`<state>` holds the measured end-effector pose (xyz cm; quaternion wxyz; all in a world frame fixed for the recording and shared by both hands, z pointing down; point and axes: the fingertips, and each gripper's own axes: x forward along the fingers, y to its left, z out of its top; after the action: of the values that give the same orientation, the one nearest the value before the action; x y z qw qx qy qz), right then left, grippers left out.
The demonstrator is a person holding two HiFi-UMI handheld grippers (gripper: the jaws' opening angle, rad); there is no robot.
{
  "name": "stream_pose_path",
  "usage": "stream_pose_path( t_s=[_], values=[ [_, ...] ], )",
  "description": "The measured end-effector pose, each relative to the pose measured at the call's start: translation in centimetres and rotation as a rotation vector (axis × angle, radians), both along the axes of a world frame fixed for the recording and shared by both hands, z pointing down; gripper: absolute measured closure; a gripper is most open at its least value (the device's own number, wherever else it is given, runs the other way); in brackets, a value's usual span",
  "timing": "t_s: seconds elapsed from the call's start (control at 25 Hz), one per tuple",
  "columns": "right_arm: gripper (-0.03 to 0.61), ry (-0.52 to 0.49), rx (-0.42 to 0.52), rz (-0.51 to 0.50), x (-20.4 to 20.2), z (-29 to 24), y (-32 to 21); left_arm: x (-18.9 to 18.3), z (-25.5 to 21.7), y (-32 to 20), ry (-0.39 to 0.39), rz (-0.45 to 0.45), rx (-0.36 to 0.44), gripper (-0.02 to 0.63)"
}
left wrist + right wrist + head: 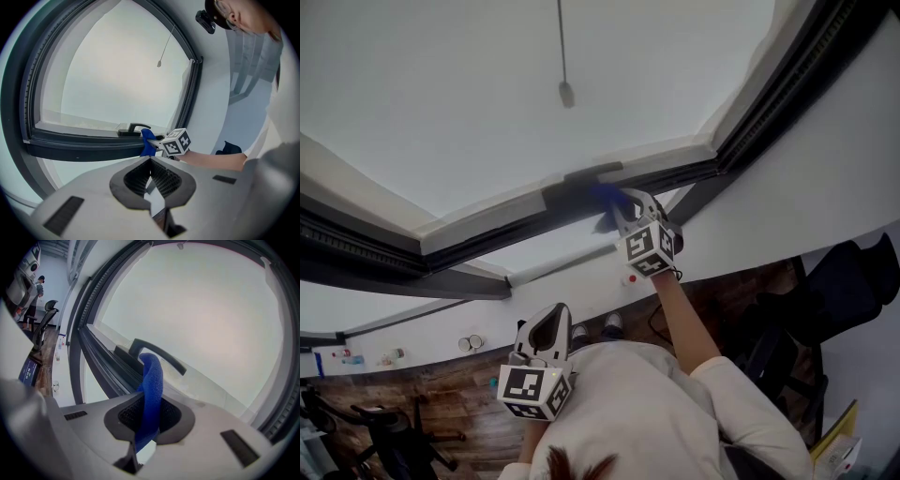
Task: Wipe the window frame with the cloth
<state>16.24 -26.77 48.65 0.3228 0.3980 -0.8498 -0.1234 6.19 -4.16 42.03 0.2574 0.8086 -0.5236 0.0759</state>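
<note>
Head view: the right arm stretches up, and its right hand-held gripper [619, 206] presses the blue cloth [605, 195] against the dark window frame [487, 225] beside the handle [592, 172]. The left hand-held gripper [549, 326] sits low near the chest, pointing upward.

Left gripper view: its jaws meet, with nothing between them.

Right gripper view: the jaws clamp the cloth, whose fold arches up to the frame just under the handle.
</note>
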Motion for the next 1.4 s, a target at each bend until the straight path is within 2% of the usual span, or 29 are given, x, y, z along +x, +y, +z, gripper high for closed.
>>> stream_pose_path(
  t_s=[1.08, 1.4],
  values=[
    [0.535, -0.004, -0.012, 0.054, 3.2, 0.0, -1.2, 0.6, -0.2, -0.4, 0.001, -0.013, 0.021, 0.606],
    [0.535, 0.004, -0.018, 0.040, 3.7, 0.0, -1.4, 1.3, -0.3, 0.0, -0.005, -0.020, 0.018, 0.605]
  ],
)
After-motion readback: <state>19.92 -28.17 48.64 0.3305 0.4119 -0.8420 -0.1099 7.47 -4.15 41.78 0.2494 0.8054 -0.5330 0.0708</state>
